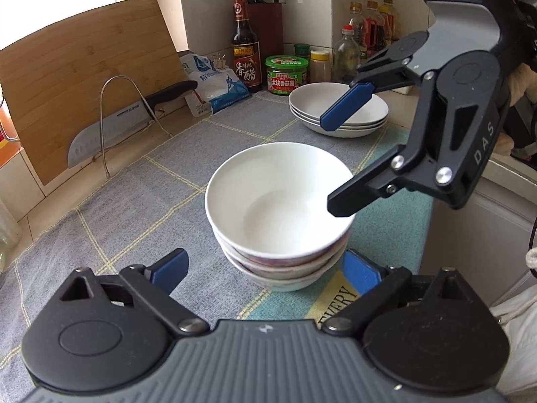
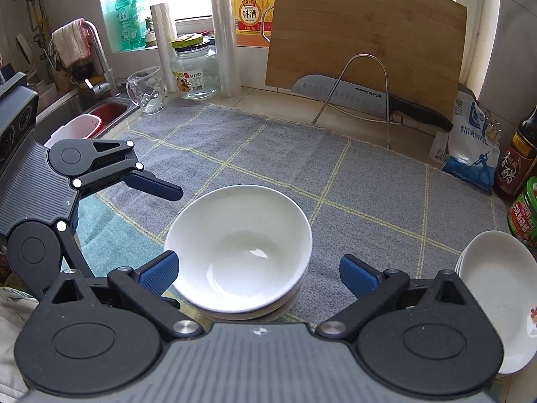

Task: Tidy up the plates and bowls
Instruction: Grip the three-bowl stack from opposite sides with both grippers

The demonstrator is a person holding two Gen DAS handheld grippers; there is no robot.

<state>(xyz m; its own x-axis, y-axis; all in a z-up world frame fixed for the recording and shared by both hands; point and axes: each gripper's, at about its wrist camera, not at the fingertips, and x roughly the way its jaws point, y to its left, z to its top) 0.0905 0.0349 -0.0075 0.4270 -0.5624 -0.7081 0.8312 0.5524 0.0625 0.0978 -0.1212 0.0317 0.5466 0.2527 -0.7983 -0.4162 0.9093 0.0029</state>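
Countertop: both grippers gape, empty.

Black-and-grey handheld grippers with blue finger pads

Each gripper is built of black linkage arms pinned with silver screws onto a ribbed grey body. The right gripper [image 1: 335, 164] is marked "DAS" on a side arm. The left gripper [image 2: 174, 208] shows 4 white dots at its pivots. Blue pads [image 1: 347, 105] are fitted inside the black fingers.

Legible markings: "SUPOR" on the knife blade [image 2: 349, 92]; "DAS" on the right hand-held gripper [image 1: 335, 164]; "料酒" on the orange jug [image 2: 250, 6]; "香醋" on the dark bottle [image 1: 246, 50]; "VERY" on the cloth [image 1: 340, 297].
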